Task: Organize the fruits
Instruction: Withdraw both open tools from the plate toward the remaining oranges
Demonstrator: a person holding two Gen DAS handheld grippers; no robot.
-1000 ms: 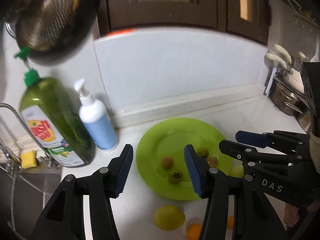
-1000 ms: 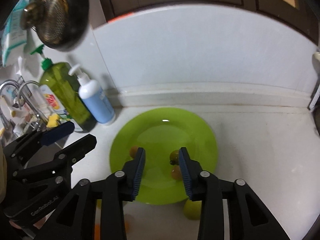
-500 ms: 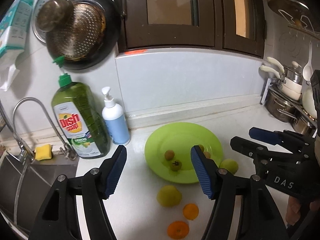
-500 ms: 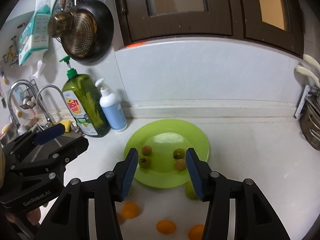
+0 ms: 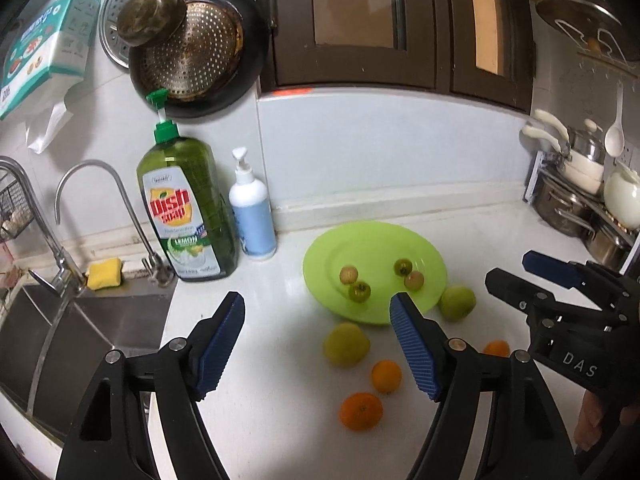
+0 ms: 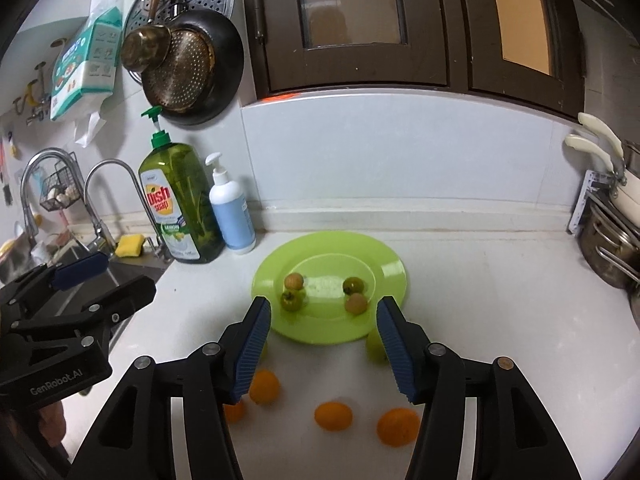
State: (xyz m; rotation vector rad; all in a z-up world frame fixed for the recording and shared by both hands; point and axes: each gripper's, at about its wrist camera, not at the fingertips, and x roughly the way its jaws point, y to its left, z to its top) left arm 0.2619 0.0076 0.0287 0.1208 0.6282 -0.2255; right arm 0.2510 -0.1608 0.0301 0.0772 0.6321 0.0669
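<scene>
A lime green plate (image 5: pixel 376 248) (image 6: pixel 384 272) sits on the white counter and holds several small green and brownish tomatoes (image 5: pixel 359 291) (image 6: pixel 291 300). In front of it lie a yellow-green fruit (image 5: pixel 346 344), another green fruit (image 5: pixel 458 303) (image 6: pixel 374 346) at the plate's right edge, and several oranges (image 5: pixel 361 411) (image 6: pixel 333 415). My left gripper (image 5: pixel 318 346) is open and empty, held above the counter short of the plate. My right gripper (image 6: pixel 322 344) is open and empty, over the plate's near rim.
A green dish soap bottle (image 5: pixel 186 216) (image 6: pixel 180 204) and a white-blue pump bottle (image 5: pixel 253 216) (image 6: pixel 232 212) stand at the back left. A sink (image 5: pixel 72 344) with a faucet (image 5: pixel 100 208) lies left. Pots (image 5: pixel 580 200) (image 6: pixel 608 248) stand on the right.
Both grippers have pulled back and up from the plate, so more of the counter and the loose fruit shows. The right gripper's jaws have opened wider. The fruit has not moved.
</scene>
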